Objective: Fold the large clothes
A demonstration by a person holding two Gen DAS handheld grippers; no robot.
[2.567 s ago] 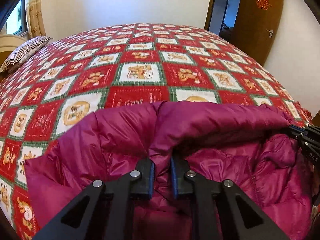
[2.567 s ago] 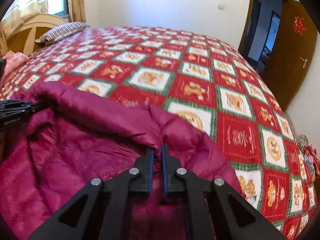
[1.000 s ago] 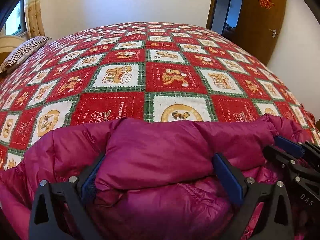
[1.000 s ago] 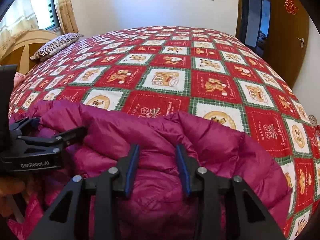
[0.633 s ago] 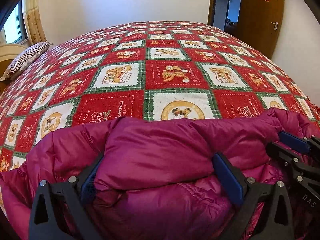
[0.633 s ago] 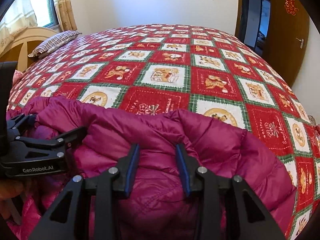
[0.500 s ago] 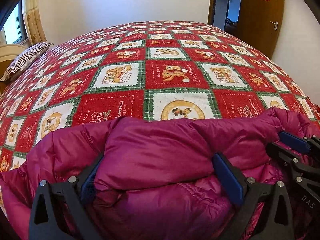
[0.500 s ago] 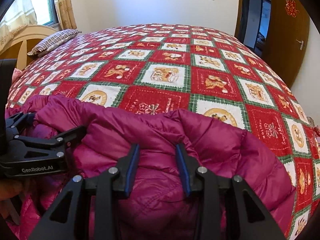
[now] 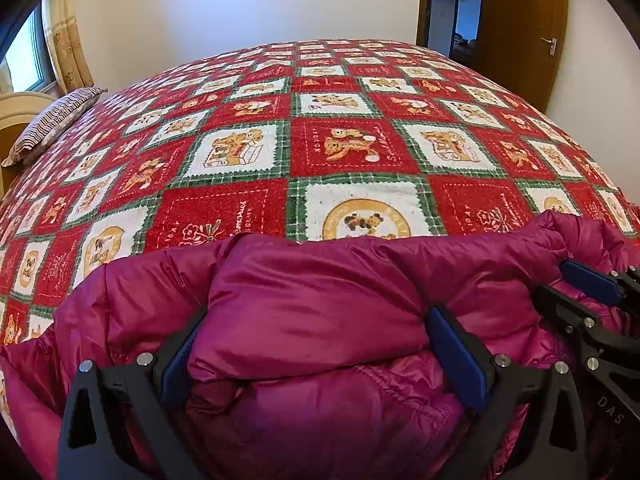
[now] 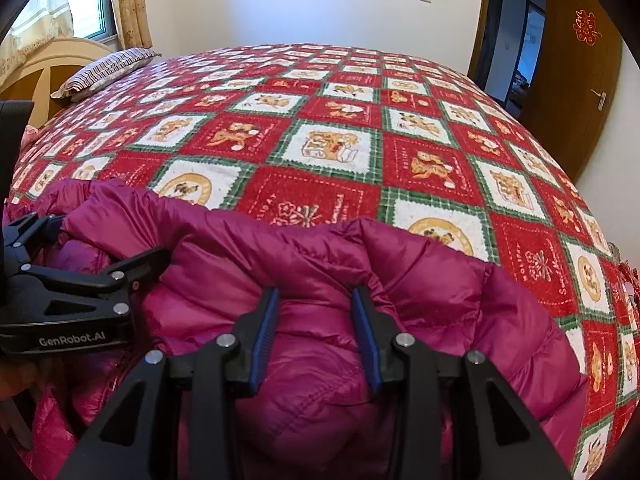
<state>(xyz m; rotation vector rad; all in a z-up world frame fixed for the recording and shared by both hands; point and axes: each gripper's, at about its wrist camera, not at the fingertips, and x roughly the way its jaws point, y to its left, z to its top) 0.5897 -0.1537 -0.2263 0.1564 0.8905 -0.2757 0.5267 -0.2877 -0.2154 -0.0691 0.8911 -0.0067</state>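
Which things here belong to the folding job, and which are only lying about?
For the job:
- magenta puffer jacket
- left tool, open around a jacket fold
- right tool, open around another fold

Only there:
- patchwork bedspread
- striped pillow
- brown door

My left gripper [image 9: 324,354]: matt black plastic, ribbed blue pads, bright metal screws. Jacket [image 9: 328,292]: glossy magenta quilted cloth. Bedspread [image 9: 344,152]: fuzzy matt. Door [image 10: 576,80]: smooth brown wood.
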